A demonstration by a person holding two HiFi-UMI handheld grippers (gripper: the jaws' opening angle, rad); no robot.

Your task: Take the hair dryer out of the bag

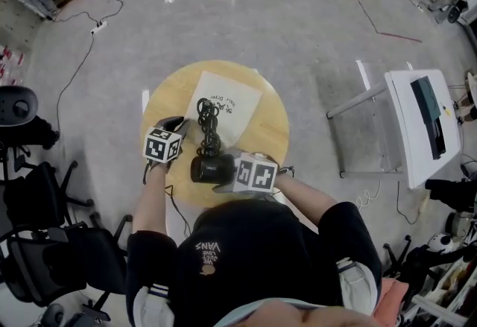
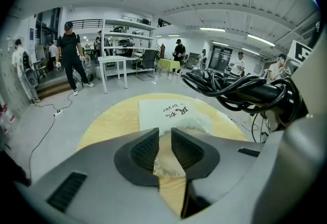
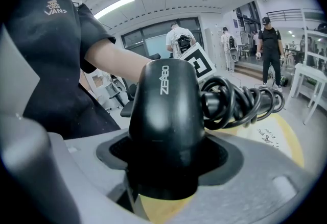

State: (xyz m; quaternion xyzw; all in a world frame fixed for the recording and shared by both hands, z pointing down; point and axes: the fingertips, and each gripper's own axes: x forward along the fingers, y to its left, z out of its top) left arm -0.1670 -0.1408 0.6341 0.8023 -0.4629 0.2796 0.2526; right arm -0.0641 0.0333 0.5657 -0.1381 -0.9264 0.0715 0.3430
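Note:
A black hair dryer (image 1: 207, 168) is out of the bag, held over the near part of the round wooden table (image 1: 277, 132). My right gripper (image 1: 222, 170) is shut on its body (image 3: 163, 110). Its coiled black cord (image 1: 207, 124) stretches away over the table and hangs at the upper right of the left gripper view (image 2: 235, 88). The white bag (image 1: 225, 100) with black lettering lies flat on the table. My left gripper (image 1: 182, 125) stands beside the cord at the bag's near left corner. Its jaws (image 2: 164, 149) are slightly apart, with the bag's crumpled edge (image 2: 176, 116) showing through the gap.
A white desk (image 1: 417, 124) stands to the right of the table. Black office chairs (image 1: 45, 243) crowd the lower left. A cable and power strip (image 1: 98, 27) lie on the floor at the upper left. Several people stand far off in the room.

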